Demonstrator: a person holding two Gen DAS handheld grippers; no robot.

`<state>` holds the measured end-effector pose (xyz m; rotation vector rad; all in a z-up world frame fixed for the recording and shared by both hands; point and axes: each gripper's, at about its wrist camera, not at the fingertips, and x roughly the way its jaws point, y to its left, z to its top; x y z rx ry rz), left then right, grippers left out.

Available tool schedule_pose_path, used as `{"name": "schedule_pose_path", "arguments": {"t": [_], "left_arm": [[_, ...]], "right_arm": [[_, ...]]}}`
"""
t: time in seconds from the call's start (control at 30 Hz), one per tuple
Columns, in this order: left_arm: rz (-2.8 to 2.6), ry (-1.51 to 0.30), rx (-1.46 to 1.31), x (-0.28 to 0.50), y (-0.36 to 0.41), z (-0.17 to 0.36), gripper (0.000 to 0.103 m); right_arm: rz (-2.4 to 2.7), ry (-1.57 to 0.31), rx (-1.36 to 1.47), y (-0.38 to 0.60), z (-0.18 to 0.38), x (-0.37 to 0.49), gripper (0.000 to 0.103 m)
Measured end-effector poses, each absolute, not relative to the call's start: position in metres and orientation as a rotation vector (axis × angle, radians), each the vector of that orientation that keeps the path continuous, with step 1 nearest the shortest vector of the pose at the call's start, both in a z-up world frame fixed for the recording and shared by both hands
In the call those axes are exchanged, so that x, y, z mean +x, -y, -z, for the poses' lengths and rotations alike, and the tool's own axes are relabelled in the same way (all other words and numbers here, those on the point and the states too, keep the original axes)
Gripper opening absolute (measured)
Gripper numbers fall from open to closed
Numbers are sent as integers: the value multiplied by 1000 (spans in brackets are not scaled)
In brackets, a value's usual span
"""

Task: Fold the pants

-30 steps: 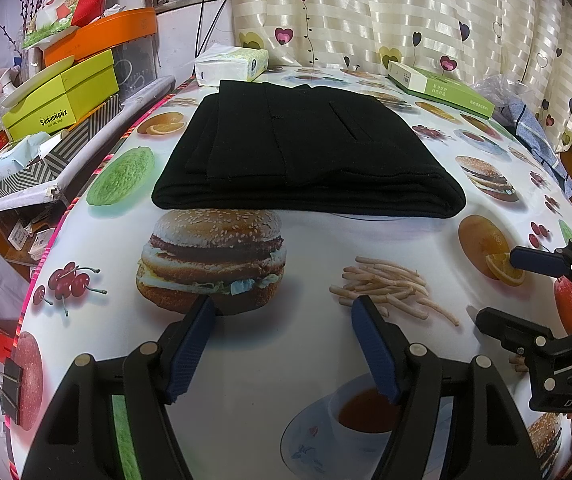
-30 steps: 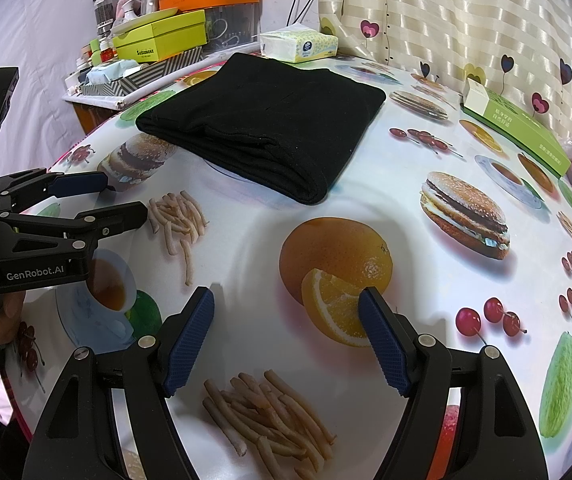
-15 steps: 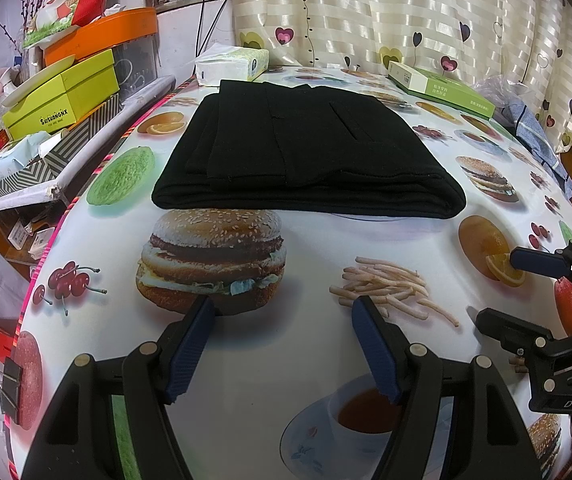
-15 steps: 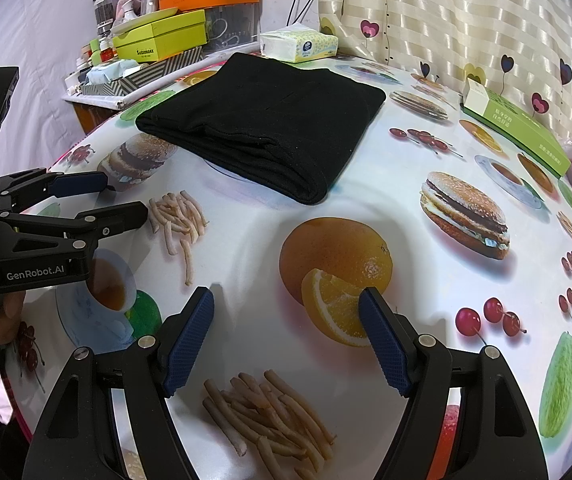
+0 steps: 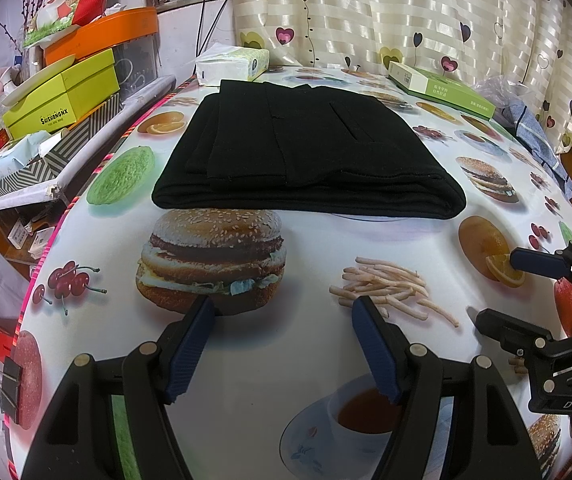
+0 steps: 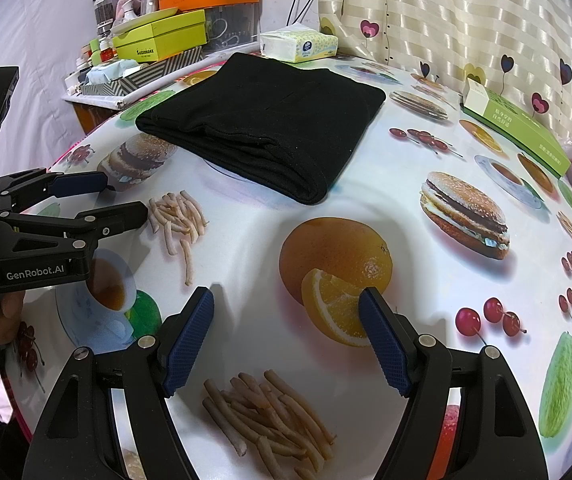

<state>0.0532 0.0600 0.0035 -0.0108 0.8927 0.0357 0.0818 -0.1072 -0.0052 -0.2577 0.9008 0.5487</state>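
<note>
The black pants (image 5: 306, 152) lie folded into a flat rectangle on the food-print tablecloth (image 5: 286, 352), also seen in the right wrist view (image 6: 269, 124). My left gripper (image 5: 283, 320) is open and empty, low over the cloth, well short of the pants' near fold. My right gripper (image 6: 286, 312) is open and empty, over the printed orange, to the right of the left one. Each gripper shows in the other's view: the right one (image 5: 498, 292) and the left one (image 6: 121, 200), both with jaws apart.
A tissue pack (image 5: 231, 64) and a green box (image 5: 442, 88) lie behind the pants. Yellow and orange boxes (image 5: 61, 96) are stacked on a side shelf at the left. Blue cloth (image 5: 534, 132) lies at the table's right edge. A curtain hangs behind.
</note>
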Motion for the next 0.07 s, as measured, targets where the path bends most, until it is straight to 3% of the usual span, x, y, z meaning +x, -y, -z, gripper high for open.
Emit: {"name": "schedule_pose_path", "arguments": {"t": [0.07], "left_arm": [[-36, -893, -11, 53, -60, -3, 74]], "right_arm": [[-549, -901, -258, 107, 5, 82, 75]]}}
